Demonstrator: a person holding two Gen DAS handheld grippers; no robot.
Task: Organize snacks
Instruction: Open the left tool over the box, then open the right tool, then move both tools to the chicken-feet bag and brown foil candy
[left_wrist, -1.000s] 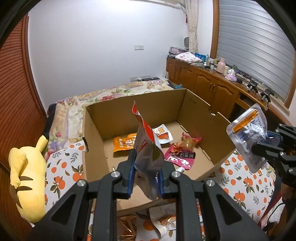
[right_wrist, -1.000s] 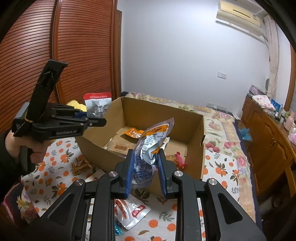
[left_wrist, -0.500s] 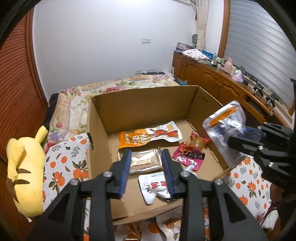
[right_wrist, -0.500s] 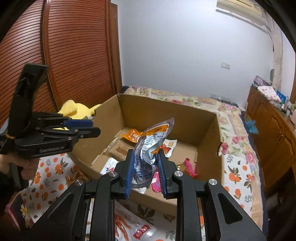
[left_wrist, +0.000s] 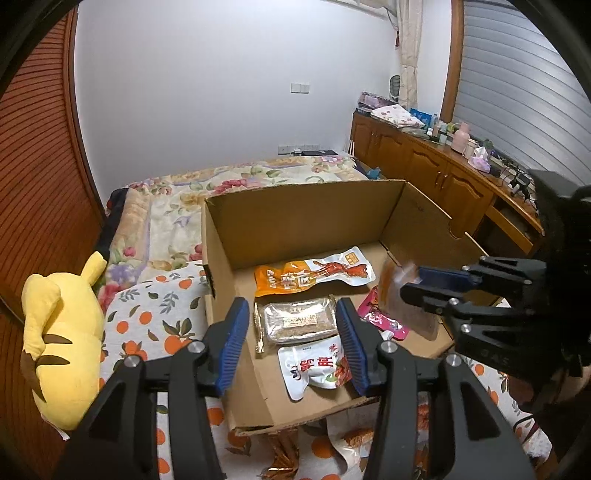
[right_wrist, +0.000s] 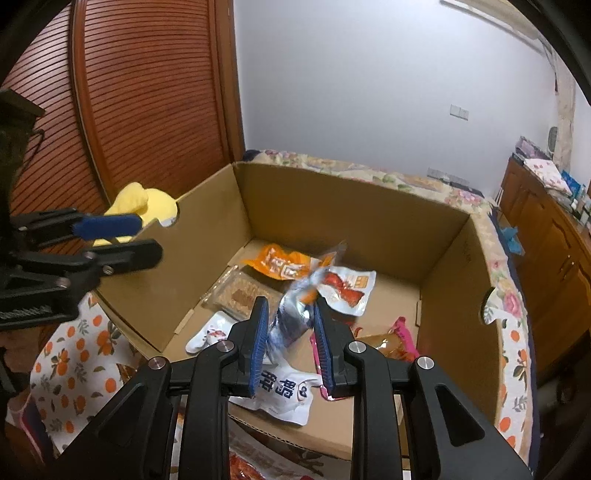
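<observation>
An open cardboard box (left_wrist: 295, 218) sits on the bed. On its floor lie an orange pack (left_wrist: 310, 273), a clear pack of brown bars (left_wrist: 295, 317), a pink pack (left_wrist: 380, 314) and a white pack with red print (left_wrist: 314, 365). My left gripper (left_wrist: 291, 310) hovers over the box's near left part, its jaws opening with nothing between them. My right gripper (right_wrist: 290, 332) is shut on a crumpled silver-blue pack (right_wrist: 295, 314), held over the inside of the box (right_wrist: 351, 214). The left gripper (right_wrist: 147, 240) also shows by the box's left wall in the right wrist view.
A yellow plush toy (left_wrist: 59, 339) lies left of the box on the orange-print sheet (left_wrist: 155, 325). Loose snack packs (left_wrist: 354, 439) lie on the sheet in front of the box. A wooden cabinet (left_wrist: 443, 177) runs along the right wall and a slatted wooden door (right_wrist: 147, 92) stands on the left.
The left gripper let go of the white-and-red pack, which now lies in the box, and its jaws spread. The right gripper carried the silver-blue pack forward and down over the box.
</observation>
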